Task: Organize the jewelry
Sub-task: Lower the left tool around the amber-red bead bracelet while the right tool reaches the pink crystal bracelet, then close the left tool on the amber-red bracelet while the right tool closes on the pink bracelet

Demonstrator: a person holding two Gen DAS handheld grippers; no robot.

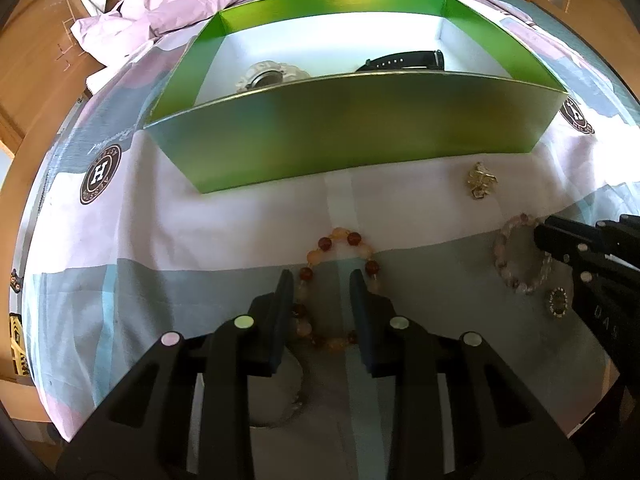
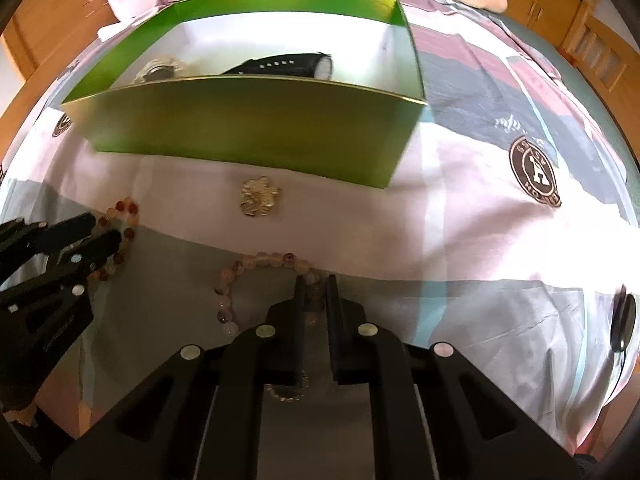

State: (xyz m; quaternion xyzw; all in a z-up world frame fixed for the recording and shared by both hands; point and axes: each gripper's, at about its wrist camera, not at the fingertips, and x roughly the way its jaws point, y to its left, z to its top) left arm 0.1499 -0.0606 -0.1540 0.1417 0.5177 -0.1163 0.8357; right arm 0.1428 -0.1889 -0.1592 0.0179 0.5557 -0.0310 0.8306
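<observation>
Setting: a bed [image 1: 224, 216] is covered by a patchwork sheet in pink, white and grey, with round "H" badges printed on it.
Green box [image 1: 352, 136]: it is set on the bed beyond both grippers, open at the top; a black watch [image 1: 404, 60] and a silvery piece [image 1: 268, 76] are seen inside, on its white floor.
Left gripper [image 1: 324, 280]: the fingers are spread, placed over the amber bead bracelet [image 1: 340, 240], with part of the ring of beads lying between them; no pinch is seen.
Right gripper [image 2: 314, 284]: the fingers are drawn close and a few beads of the pale bead bracelet [image 2: 240, 272] are pinched between them.
Gold brooch [image 2: 259, 196]: it is laid on the white stripe, between the box and the bracelets, apart from both.
Small round beaded ring [image 1: 557, 302]: it is seen just beside the pale bracelet, close to the right gripper.
</observation>
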